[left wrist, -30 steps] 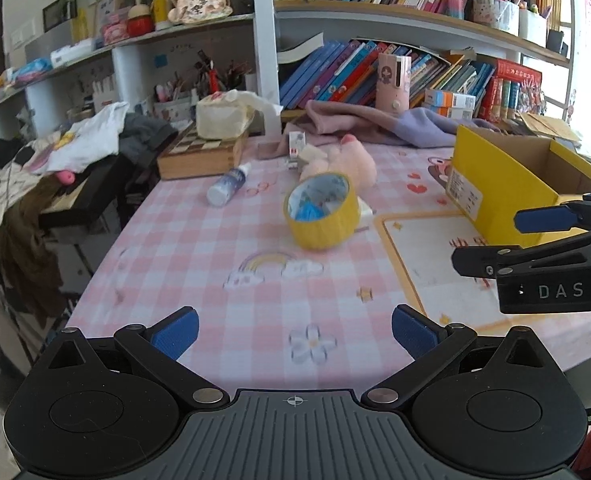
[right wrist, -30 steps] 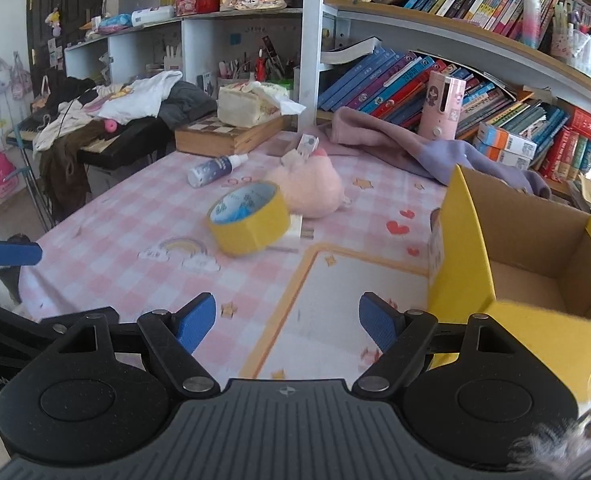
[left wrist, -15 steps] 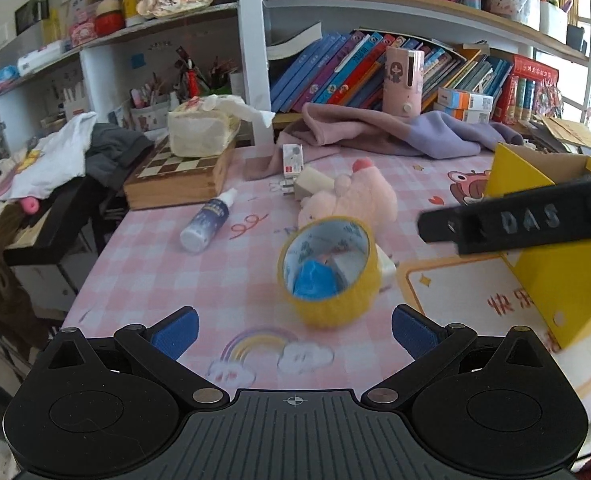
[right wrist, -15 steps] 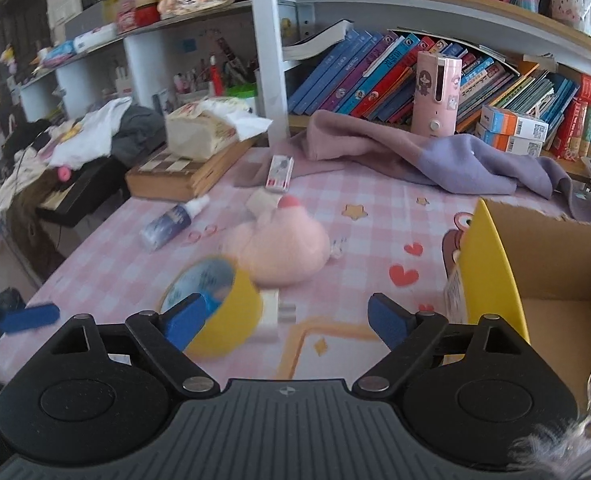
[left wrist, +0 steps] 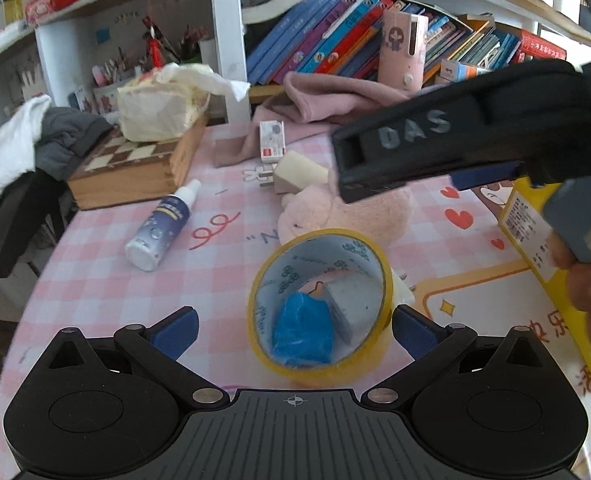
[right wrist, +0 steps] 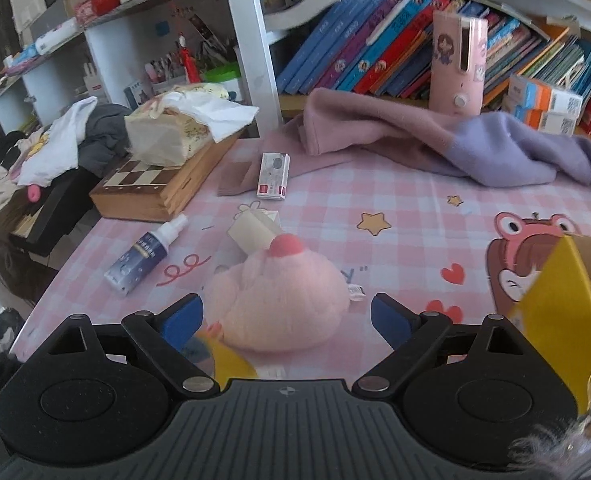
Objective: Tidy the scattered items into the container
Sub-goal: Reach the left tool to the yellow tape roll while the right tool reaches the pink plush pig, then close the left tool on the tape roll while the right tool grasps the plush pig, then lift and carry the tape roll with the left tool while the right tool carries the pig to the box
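A yellow tape roll [left wrist: 323,300] stands on edge on the pink checked tablecloth, between the blue pads of my open left gripper [left wrist: 293,328]. A pink plush toy [right wrist: 279,300] lies just behind the roll, between the pads of my open right gripper [right wrist: 285,316]. In the left wrist view the right gripper body crosses above the plush [left wrist: 359,208]. A spray bottle [left wrist: 161,226], a small white box [right wrist: 273,176] and a cream block [right wrist: 253,232] lie further back. The yellow cardboard box [right wrist: 555,312] stands at the right, open on top.
A wooden chess box [right wrist: 159,184] with a tissue pack [right wrist: 171,136] on it sits at the back left. A pink and purple cloth [right wrist: 435,144] lies along the bookshelf. Clothes hang over a chair at the table's left edge [left wrist: 35,148].
Both grippers have moved forward over the table. The tape roll now sits between the left pads and the plush between the right pads. The right gripper now crosses the left view higher up.
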Tool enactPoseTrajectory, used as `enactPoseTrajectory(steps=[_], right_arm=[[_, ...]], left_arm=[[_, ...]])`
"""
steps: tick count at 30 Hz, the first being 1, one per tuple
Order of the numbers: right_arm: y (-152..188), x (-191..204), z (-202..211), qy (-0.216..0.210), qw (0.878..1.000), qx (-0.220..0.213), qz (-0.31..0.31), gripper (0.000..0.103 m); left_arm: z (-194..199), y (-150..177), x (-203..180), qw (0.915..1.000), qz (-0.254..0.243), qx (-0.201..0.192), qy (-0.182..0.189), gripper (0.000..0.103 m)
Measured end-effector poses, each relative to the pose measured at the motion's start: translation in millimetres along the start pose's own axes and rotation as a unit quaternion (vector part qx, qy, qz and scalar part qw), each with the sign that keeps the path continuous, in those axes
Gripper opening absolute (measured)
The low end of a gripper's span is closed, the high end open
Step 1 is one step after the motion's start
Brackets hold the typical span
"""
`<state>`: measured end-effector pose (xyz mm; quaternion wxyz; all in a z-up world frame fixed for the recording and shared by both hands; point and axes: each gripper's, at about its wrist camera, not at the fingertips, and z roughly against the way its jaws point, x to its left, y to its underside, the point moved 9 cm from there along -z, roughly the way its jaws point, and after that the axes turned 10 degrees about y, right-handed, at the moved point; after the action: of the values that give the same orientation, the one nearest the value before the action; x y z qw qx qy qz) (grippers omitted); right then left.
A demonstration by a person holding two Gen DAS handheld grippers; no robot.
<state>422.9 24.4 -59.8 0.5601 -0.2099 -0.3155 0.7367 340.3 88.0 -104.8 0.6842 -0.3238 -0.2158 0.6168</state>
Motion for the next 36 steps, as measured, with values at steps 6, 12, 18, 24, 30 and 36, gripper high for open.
enactPoseTrajectory(steps=[6, 12, 18, 24, 30, 36], right_arm=[[-3.7, -2.9, -31.4, 0.000, 0.999, 0.031, -0.029, 0.091], [-6.2, -3.7, -48.5, -0.017, 0.998, 0.047, -0.042, 0.090], [-7.3, -1.8, -54.4, -0.041, 0.997, 0.056, -0.042, 0.086], [-11.3, -1.0, -52.7, -0.047, 0.997, 0.044, -0.042, 0.065], [-23.9, -4.9, -26.5, -0.039, 0.998, -0.010, -0.041, 0.058], [-40.2, -12.6, 15.1, -0.032, 0.996, -0.072, -0.030, 0.059]], left_arm=[[-16.8, -2.9, -3.0, 0.9998, -0.004, 0.011, 0.014, 0.103], [-26.2, -7.0, -1.0, 0.9997, -0.003, 0.008, 0.025, 0.103], [-31.7, -7.0, -1.7, 0.9991, 0.004, 0.008, 0.041, 0.101], [-29.8, -5.1, 0.9, 0.9962, 0.046, 0.006, 0.074, 0.088], [-5.4, -14.2, 3.8, 0.9950, 0.066, -0.031, 0.069, 0.088], [27.1, -19.1, 7.0, 0.9947, 0.064, -0.057, 0.057, 0.088]])
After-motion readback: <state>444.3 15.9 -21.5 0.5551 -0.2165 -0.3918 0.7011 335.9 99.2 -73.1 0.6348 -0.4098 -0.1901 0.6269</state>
